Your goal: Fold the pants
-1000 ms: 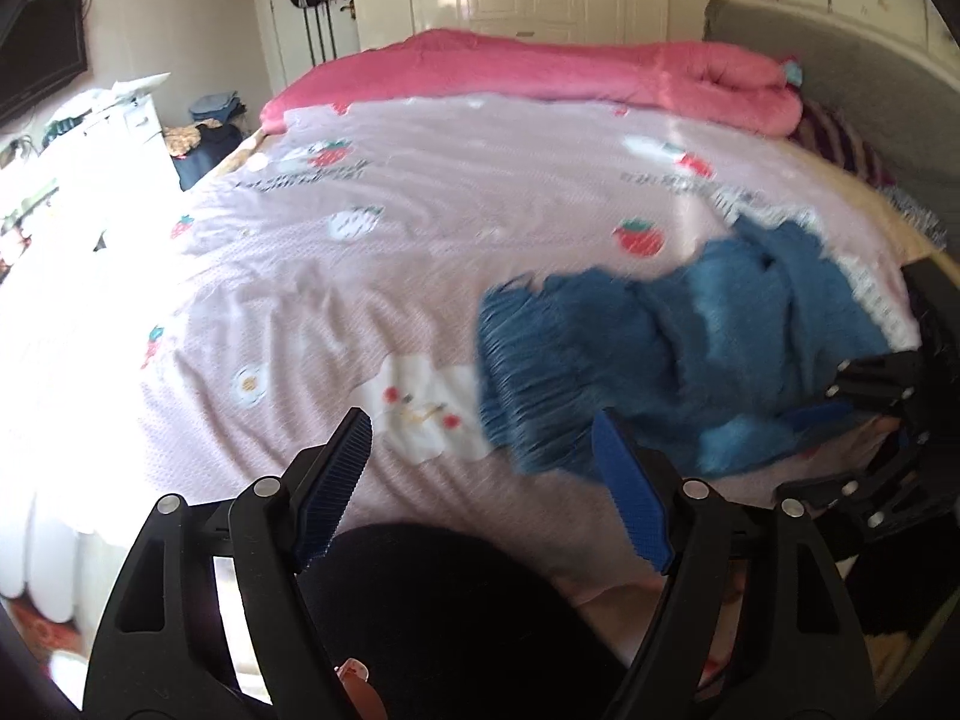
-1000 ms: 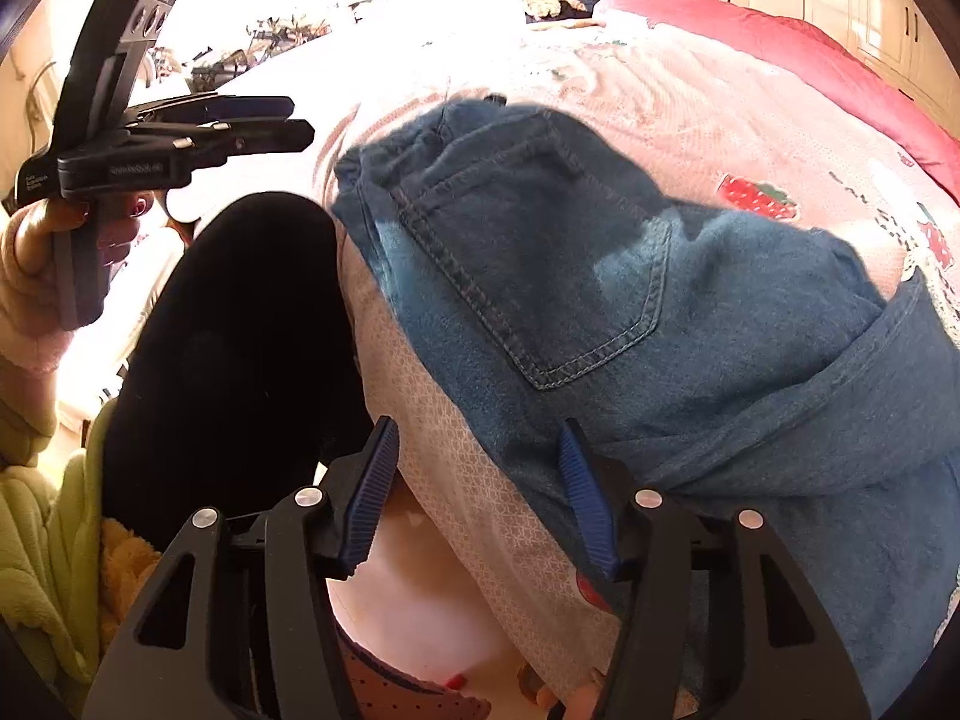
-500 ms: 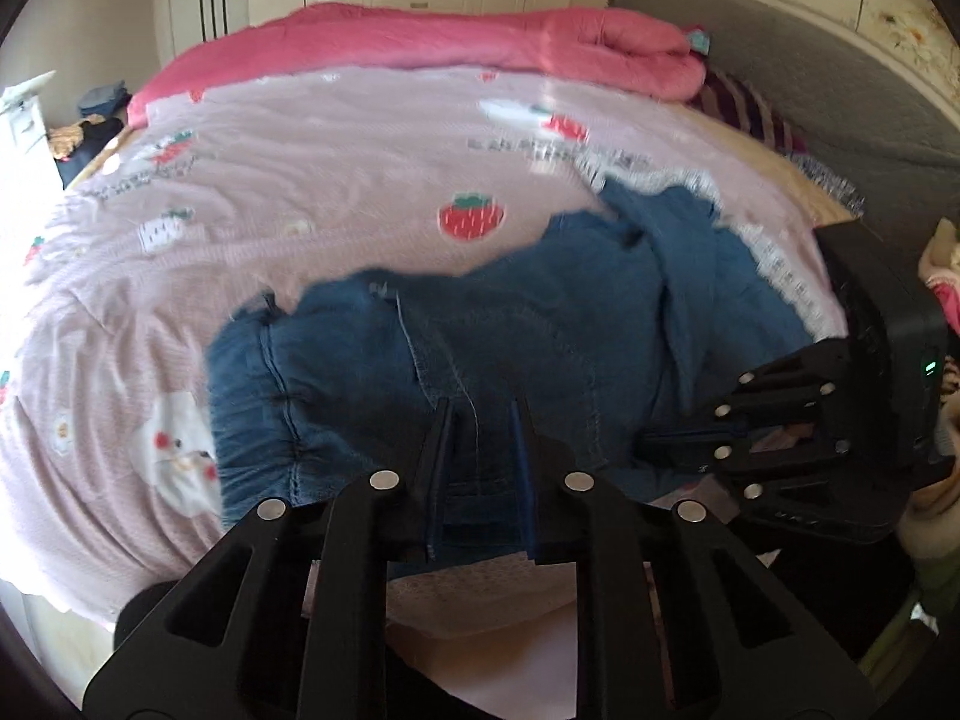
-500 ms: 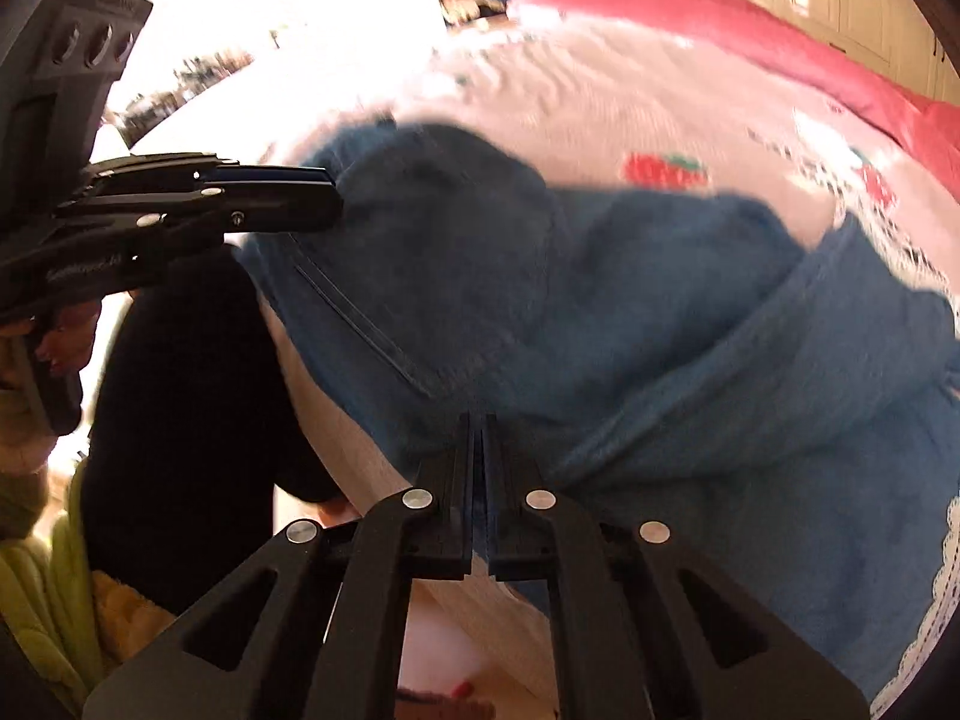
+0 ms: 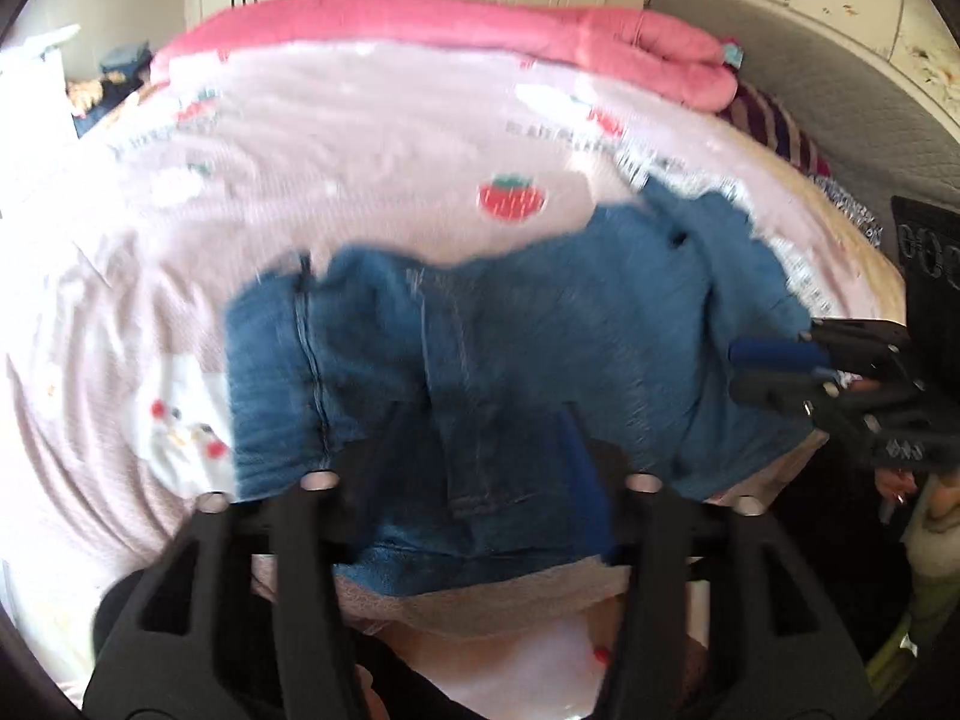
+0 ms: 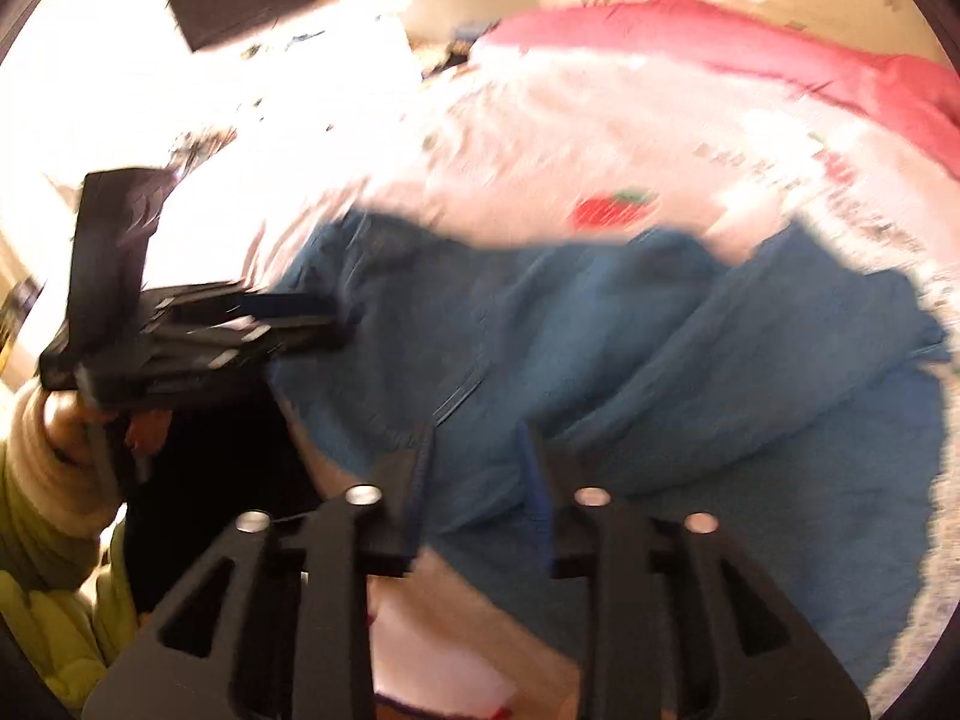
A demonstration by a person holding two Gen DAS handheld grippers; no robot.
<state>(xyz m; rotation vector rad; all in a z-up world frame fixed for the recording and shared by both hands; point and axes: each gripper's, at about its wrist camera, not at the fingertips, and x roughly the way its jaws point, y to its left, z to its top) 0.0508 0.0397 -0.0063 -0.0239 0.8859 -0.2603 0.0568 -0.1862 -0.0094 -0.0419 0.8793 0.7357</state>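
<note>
The left gripper has its jaws partly apart and they are opening. The blue pants lie under and between the jaws, but the pads do not squeeze them. The picture is blurry, so I cannot tell if a pad touches the cloth.

The right gripper is opening too — its jaws stand a little apart over the near edge of the pants. Cloth shows in the gap, but it is not pinched.

The pants lie bunched up at the near edge of the bed, on a pale pink sheet with a strawberry on it. A pink blanket lies rolled along the far side of the bed.

In the right view, a hand with a green sleeve holds the left gripper at the left end of the pants.
</note>
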